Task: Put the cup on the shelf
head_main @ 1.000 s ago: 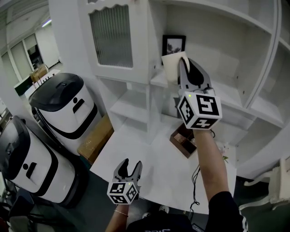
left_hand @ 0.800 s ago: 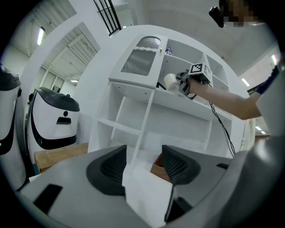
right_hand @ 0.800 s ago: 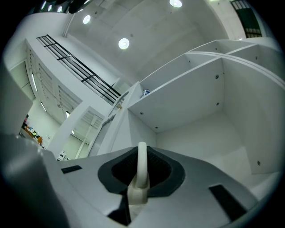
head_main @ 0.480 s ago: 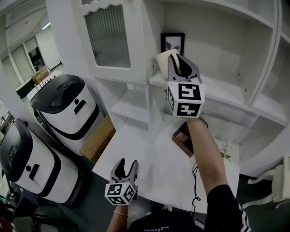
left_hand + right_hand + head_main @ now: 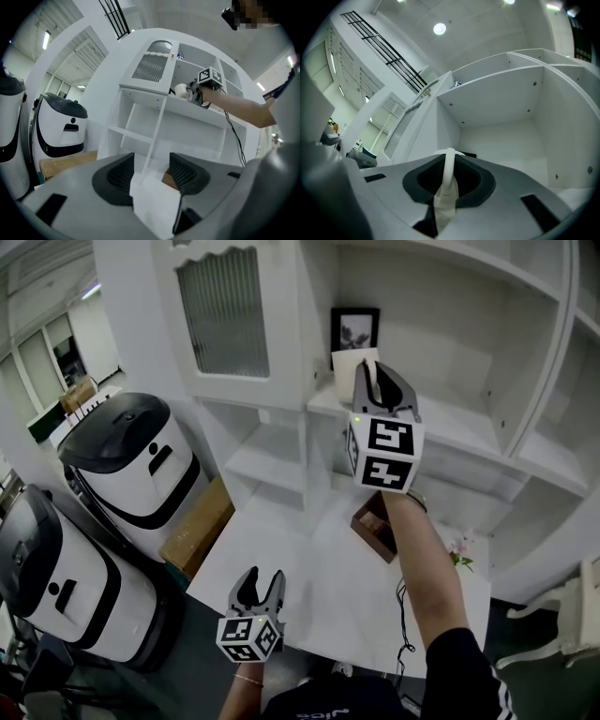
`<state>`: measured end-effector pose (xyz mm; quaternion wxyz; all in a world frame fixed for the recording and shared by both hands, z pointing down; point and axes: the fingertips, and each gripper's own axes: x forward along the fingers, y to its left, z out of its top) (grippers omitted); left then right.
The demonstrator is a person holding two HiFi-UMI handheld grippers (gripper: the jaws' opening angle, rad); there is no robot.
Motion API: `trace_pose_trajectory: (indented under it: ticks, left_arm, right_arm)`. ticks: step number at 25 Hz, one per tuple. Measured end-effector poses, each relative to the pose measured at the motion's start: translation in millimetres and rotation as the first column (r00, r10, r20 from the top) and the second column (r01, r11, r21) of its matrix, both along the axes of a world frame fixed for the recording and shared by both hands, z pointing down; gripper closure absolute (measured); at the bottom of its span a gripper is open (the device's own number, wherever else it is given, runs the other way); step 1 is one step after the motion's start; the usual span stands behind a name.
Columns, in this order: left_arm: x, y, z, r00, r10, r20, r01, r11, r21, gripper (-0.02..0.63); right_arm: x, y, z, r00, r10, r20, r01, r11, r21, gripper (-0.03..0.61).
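Observation:
A cream cup (image 5: 348,377) hangs at the left end of the white shelf (image 5: 461,433), just in front of a black picture frame (image 5: 356,328). My right gripper (image 5: 381,381) is raised to it and shut on the cup's thin wall (image 5: 449,172), which runs upright between the dark pads. Whether the cup's base touches the shelf board is hidden. My left gripper (image 5: 260,583) is low at the near edge of the white table (image 5: 291,554), open with nothing between its pads (image 5: 121,174). From the left gripper view the cup (image 5: 181,89) and the right gripper (image 5: 201,89) show far off at the shelf.
The shelf bay behind the cup has a back wall and a side panel (image 5: 562,140). A cabinet door with ribbed glass (image 5: 225,315) is to the left. A brown wooden box (image 5: 373,521) and a black cable (image 5: 403,610) lie on the table. Two white-and-black machines (image 5: 131,460) stand at left.
The right gripper with the cup has shifted a little left and down toward the shelf and rolled slightly. The left gripper has stayed where it was.

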<state>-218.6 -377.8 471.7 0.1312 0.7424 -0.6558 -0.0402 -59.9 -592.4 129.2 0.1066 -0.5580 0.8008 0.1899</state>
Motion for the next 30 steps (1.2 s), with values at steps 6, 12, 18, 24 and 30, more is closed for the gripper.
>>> trace_pose_trajectory:
  ticks: [6, 12, 18, 24, 30]
  left_arm:
    - [0.8, 3.3, 1.8, 1.0, 0.007, -0.009, -0.007, 1.0, -0.003, 0.379]
    - [1.4, 6.7, 3.8, 1.0, 0.009, 0.002, -0.008, 1.0, -0.008, 0.382]
    - [4.8, 10.0, 3.5, 1.0, 0.013, 0.008, -0.013, 1.0, -0.005, 0.383]
    - [2.9, 14.9, 3.5, 1.0, 0.008, 0.011, -0.008, 1.0, -0.006, 0.385]
    - [-4.2, 16.6, 3.9, 1.0, -0.011, 0.014, 0.011, 1.0, -0.01, 0.385]
  right_arm:
    - [3.4, 9.3, 8.7, 0.999, 0.036, 0.006, -0.036, 0.999, -0.014, 0.52]
    - [4.9, 17.5, 16.6, 0.998, 0.065, 0.016, -0.065, 0.998, -0.012, 0.52]
    - [14.4, 20.8, 27.8, 0.992, 0.099, 0.079, -0.1, 0.995, 0.009, 0.515]
    - [13.2, 16.1, 30.9, 0.988, 0.127, 0.083, -0.129, 0.992, 0.017, 0.514]
    - [7.3, 1.5, 30.5, 0.982, 0.18, 0.055, -0.179, 0.984, -0.015, 0.523]
